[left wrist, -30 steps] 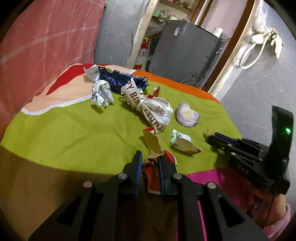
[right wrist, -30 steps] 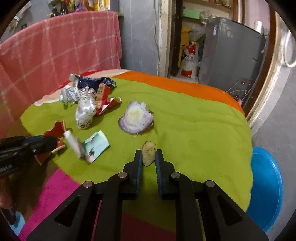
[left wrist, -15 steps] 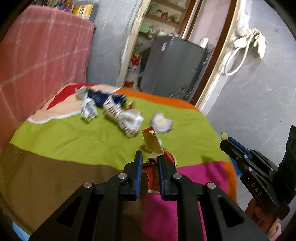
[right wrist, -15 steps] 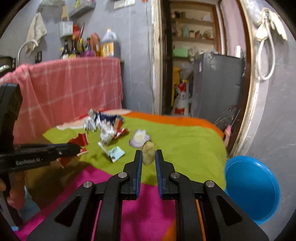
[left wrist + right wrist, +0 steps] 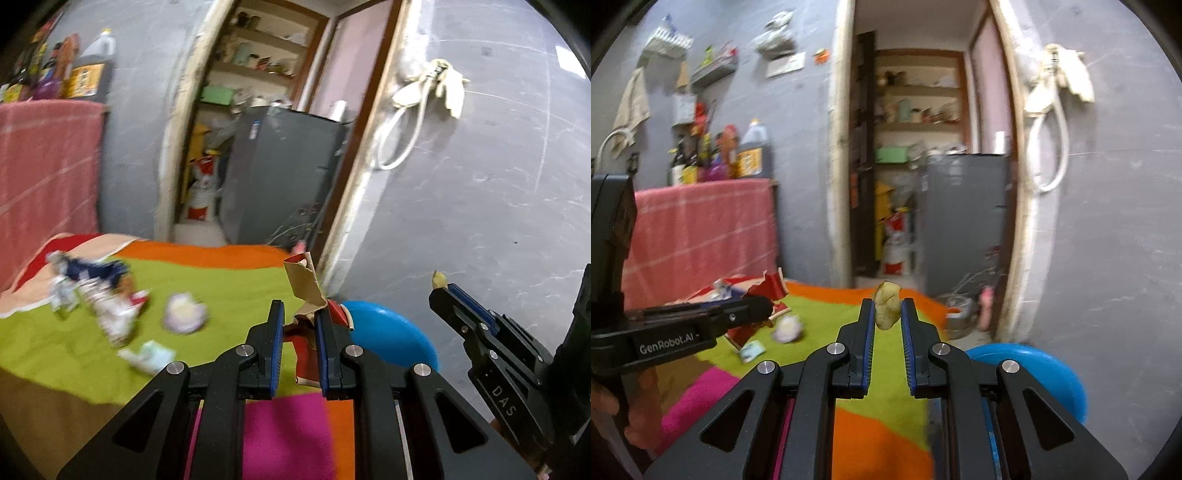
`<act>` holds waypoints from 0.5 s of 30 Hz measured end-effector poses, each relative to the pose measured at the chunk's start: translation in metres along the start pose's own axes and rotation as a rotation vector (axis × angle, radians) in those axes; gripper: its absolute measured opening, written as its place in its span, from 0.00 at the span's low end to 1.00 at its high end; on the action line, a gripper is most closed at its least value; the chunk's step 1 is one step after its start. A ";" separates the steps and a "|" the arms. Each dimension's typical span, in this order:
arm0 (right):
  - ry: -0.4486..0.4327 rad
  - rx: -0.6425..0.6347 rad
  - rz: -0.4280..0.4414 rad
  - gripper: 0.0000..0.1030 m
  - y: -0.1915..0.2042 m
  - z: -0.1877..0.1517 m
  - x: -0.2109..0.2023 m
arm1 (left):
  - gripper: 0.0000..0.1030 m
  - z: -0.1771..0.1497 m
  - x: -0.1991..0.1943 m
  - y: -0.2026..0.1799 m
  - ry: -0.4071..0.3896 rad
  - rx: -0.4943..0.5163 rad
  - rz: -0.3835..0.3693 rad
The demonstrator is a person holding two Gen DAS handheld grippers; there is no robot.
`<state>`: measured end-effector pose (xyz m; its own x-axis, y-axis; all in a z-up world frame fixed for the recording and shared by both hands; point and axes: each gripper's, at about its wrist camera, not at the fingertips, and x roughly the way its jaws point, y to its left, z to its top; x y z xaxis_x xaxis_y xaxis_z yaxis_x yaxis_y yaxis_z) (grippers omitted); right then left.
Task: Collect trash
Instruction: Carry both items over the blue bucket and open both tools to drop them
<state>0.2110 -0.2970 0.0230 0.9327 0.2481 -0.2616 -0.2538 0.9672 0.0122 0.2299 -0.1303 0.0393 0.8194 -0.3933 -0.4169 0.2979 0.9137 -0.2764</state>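
Held a torn red-and-brown wrapper (image 5: 305, 286) pinched in the left gripper (image 5: 298, 321), with most of the scrap sticking up past the tips and a flap hanging below them. Gripped a small yellowish peel (image 5: 886, 305) in the right gripper (image 5: 886, 314), caught only by its lower half between the blue pads. Held both above the near edge of the striped cloth (image 5: 221, 280), with the blue bin (image 5: 391, 338) just ahead of the left tips and low to the right of the right ones.

Judged the likeliest failure to be a drop short of the bin. Seemed to have the wrapper mostly against one pad, so could have lost it to a quick swing or a loosened squeeze. Could have lost the peel likewise, being small, smooth-looking and shallowly seated. Could also have clipped one gripper with the other, working side by side toward a single opening. Might have let go too high and sent the light wrapper fluttering past the rim onto the floor.

Had more to collect ahead and to the left of the left gripper: an onion half (image 5: 184, 317), crumpled wrappers (image 5: 107, 299) and a small carton scrap (image 5: 149, 356), all blurred. Could not tell whether the bin held anything.
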 end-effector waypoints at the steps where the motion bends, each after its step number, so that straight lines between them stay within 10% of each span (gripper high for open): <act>1: -0.011 0.009 -0.020 0.12 -0.008 0.001 -0.002 | 0.13 0.001 0.005 -0.006 -0.005 0.005 -0.005; 15: -0.057 0.108 -0.244 0.12 -0.102 -0.015 -0.005 | 0.13 0.009 0.094 -0.081 0.005 0.096 -0.114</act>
<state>0.2280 -0.3983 0.0086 0.9766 0.0064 -0.2151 0.0065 0.9982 0.0591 0.2874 -0.2405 0.0305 0.7749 -0.4957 -0.3922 0.4347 0.8684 -0.2388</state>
